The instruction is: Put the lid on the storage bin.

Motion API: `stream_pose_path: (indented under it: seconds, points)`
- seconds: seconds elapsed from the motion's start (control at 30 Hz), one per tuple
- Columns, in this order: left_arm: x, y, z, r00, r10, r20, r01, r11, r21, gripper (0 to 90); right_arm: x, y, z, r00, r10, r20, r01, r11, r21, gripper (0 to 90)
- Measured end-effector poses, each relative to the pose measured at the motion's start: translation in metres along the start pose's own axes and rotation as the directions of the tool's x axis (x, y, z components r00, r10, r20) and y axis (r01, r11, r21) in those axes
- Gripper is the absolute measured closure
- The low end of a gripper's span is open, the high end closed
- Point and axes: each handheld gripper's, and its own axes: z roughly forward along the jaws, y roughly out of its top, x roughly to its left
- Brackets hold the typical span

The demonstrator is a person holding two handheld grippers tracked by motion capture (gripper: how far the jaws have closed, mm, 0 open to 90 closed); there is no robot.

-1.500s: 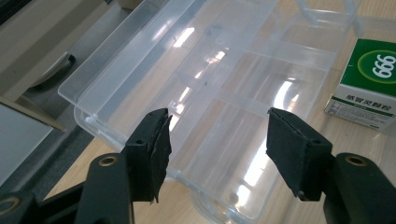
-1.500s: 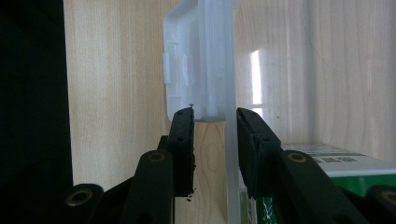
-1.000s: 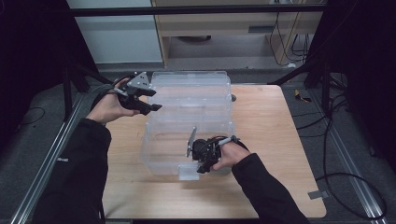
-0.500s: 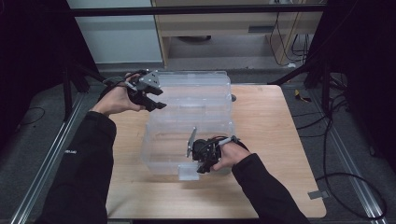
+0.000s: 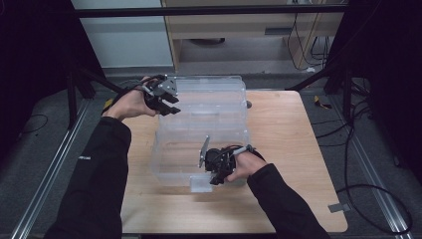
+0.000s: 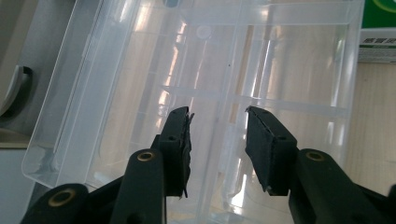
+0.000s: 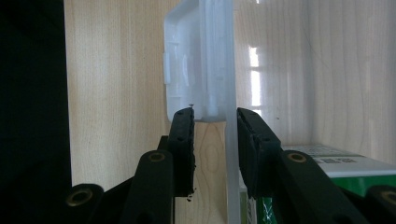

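A clear plastic compartment box [image 5: 166, 159] lies on the wooden table [image 5: 293, 149] with its lid [image 5: 214, 92] swung back at the far side. My left gripper [image 5: 171, 104] hovers at the lid's left corner. In the left gripper view it [image 6: 217, 112] is open above the lid's ribbed inside [image 6: 280, 60]; its jaws have just been closing, with nothing pressed between the pads. My right gripper [image 5: 215, 177] is at the box's front. In the right gripper view it [image 7: 215, 114] straddles the front wall [image 7: 231, 154] just below the latch flap [image 7: 184, 60] and is shut on it.
A green and white carton [image 7: 327, 186] lies inside the box beside the right jaw, and its label [image 6: 378, 37] appears past the lid. Metal rails [image 5: 54, 164] and cables [image 5: 373, 199] flank the table. A cabinet stands behind.
My left hand has moved right and toward the far side, from the box's left wall to the lid's corner, and its jaws have narrowed. The right hand has not moved.
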Motion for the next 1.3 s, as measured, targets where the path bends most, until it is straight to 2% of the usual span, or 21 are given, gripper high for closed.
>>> stream_pose_path:
  seconds: [0.27, 0.73, 0.83, 1.3]
  points:
    - [0.001, 0.005, 0.015, 0.999, 0.042, 0.014, -0.043, 0.9977, 0.053, 65.0, 0.0, 0.0, 0.0, 1.0, -0.006, 0.006, 0.006, 1.0, 0.001, 68.6]
    - [0.0, 0.014, 0.026, 0.9965, 0.08, 0.026, -0.081, 0.9946, 0.065, 78.5, 0.002, -0.001, 0.0, 0.9999, -0.001, 0.014, 0.001, 1.0, -0.004, 68.6]
    - [-0.001, 0.016, 0.026, 0.9955, 0.09, 0.029, -0.092, 0.9915, 0.092, 79.1, 0.002, -0.001, 0.0, 0.9999, -0.001, 0.015, 0.001, 1.0, -0.006, 68.7]
    - [-0.001, 0.02, 0.026, 0.9921, 0.11, 0.06, -0.116, 0.9879, 0.104, 85.6, 0.002, -0.002, 0.0, 0.9998, 0.002, 0.022, -0.001, 1.0, -0.021, 68.8]
